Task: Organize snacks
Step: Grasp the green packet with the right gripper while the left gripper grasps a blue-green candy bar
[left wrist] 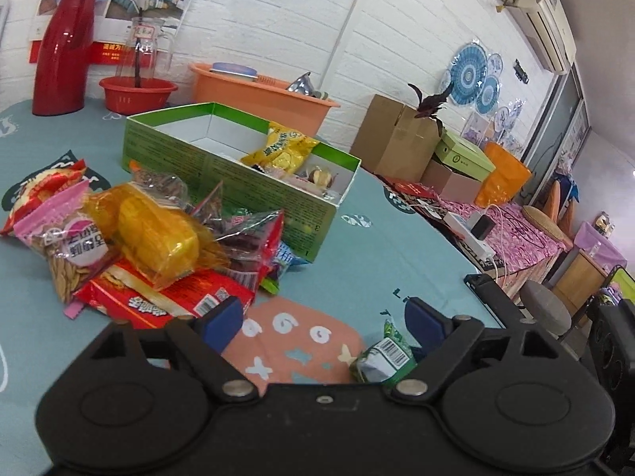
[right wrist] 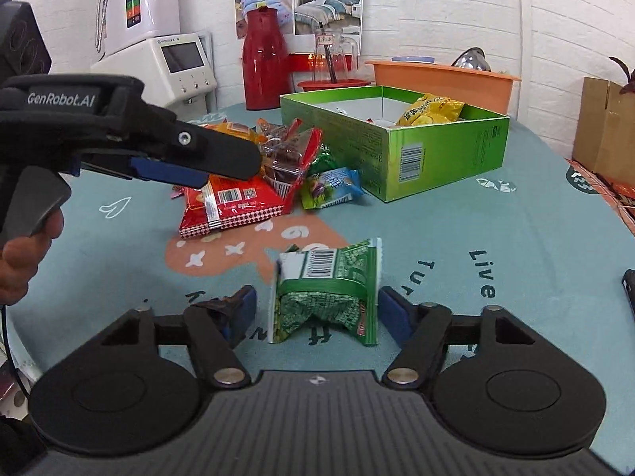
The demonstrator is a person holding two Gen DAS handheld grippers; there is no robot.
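A green open box point(left wrist: 222, 166) point(right wrist: 436, 150) stands on the teal tablecloth and holds a yellow snack bag point(left wrist: 281, 148) point(right wrist: 430, 109). A pile of snack packets point(left wrist: 151, 246) point(right wrist: 254, 182) lies next to it. A green snack packet point(right wrist: 327, 293) point(left wrist: 383, 359) lies on the table between the open fingers of my right gripper point(right wrist: 317, 317), with gaps on both sides. My left gripper point(left wrist: 323, 321) is open and empty, just right of the pile; it also shows in the right wrist view point(right wrist: 206, 166) above the pile.
A red thermos point(left wrist: 65, 47) point(right wrist: 264, 63), a glass pitcher in a red bowl point(left wrist: 139, 87) and an orange basin point(left wrist: 262, 93) point(right wrist: 440, 79) stand at the table's far side. Cardboard boxes point(left wrist: 397, 139) and a pink-covered side table point(left wrist: 512, 230) lie beyond the right edge.
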